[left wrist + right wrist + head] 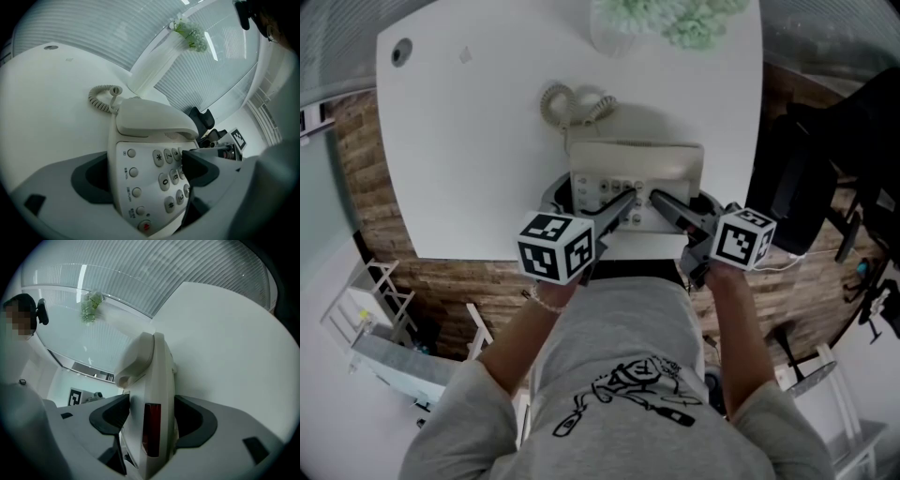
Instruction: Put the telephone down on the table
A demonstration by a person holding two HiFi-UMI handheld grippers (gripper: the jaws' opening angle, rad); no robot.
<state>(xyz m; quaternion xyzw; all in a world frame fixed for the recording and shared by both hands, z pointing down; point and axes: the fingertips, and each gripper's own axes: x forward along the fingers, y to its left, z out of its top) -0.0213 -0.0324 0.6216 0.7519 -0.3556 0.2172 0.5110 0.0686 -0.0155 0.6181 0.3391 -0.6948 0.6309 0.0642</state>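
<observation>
- Your left tool (147, 177) is released. Its dark pads stand spread on either side of the beige push-button desk telephone (140, 154), one beside the left edge and the other over the keypad, with no squeeze on the casing that I can see.
- Your right tool (152, 419) is loosened in the same way. It straddles the telephone's near end, seen edge-on, and its pads sit just beside the casing without clamping it, as far as that view shows.
- The telephone lies keypad up on the white table (469, 141), at the near edge just in front of you. The beige handset (154, 122) is seated in its cradle.
- The coiled cord (572, 103) rests on the table just beyond the telephone's body.
- Further back, a white vase of pale green flowers (661, 21) stands at the far edge, well apart from the telephone.
- By my reading the set-down itself is done, and the table carries the telephone's weight.
- What is left for you is to draw both tools back, straight and clear of the casing. The telephone sits close to the table's edge, so a snagged pad could drag it off.
</observation>
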